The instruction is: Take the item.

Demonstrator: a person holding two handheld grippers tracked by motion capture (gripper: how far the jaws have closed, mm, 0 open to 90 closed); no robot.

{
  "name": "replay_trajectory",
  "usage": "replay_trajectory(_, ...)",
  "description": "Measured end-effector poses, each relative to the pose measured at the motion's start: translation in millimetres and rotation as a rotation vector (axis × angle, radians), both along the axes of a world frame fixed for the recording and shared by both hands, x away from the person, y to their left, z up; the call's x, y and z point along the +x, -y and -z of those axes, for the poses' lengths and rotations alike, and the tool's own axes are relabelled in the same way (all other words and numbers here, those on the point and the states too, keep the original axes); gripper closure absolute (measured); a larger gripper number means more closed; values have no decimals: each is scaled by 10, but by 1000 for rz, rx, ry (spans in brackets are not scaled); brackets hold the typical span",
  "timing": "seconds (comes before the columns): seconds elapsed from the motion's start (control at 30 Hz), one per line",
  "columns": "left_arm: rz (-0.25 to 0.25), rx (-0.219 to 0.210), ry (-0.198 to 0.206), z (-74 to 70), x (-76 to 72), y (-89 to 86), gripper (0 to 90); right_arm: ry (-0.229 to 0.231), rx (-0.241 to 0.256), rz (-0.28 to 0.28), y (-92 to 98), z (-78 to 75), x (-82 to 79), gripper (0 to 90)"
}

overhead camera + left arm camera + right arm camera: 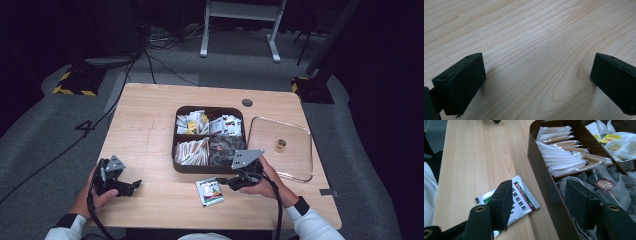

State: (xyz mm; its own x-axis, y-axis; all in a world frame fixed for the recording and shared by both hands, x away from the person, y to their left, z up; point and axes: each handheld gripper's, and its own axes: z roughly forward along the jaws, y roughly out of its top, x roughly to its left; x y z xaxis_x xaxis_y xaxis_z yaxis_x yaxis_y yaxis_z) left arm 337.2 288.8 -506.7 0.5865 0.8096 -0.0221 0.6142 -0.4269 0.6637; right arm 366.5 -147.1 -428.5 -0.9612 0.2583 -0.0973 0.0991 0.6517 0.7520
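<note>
Sachet: a white, green and red packet (209,191) lies flat on the table (150,130), just in front of the box's near wall, also seen behind one jaw in the right gripper view (521,201).
Right gripper (235,182): jaws spread, grasping nothing; one over the sachet, the other past the box wall, over the dark tea bags.
Box (207,168): brown, divided tray (four compartments). Near left: paper sticks (564,155). Near right: dark pouched tea bags (606,185). Far side: white and yellow sachets (207,122).
Lid (285,147): clear, lying right of the box.
Left gripper (131,187): released, jaws wide over bare wood, well apart from the box.
</note>
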Motion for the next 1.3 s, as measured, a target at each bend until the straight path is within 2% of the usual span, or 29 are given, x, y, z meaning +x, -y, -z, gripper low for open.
replay_trajectory(0.37, 0, 0, 0, 0, 0, 0, 3, 48, 47, 93, 249, -147, 98, 361)
replay_trajectory(0.6, 0, 0, 0, 0, 0, 0, 2, 82, 76, 194, 511, -252, 201, 366)
replay_trajectory(0.8, 0, 0, 0, 0, 0, 0, 3, 105, 85, 303, 774, -288, 302, 370)
replay_trajectory(1.1, 0, 0, 0, 0, 1, 0, 2, 97, 116, 416, 1125, -288, 430, 372)
replay_trajectory(1.3, 0, 0, 0, 0, 1, 0, 2, 85, 103, 492, 1312, -210, 528, 371)
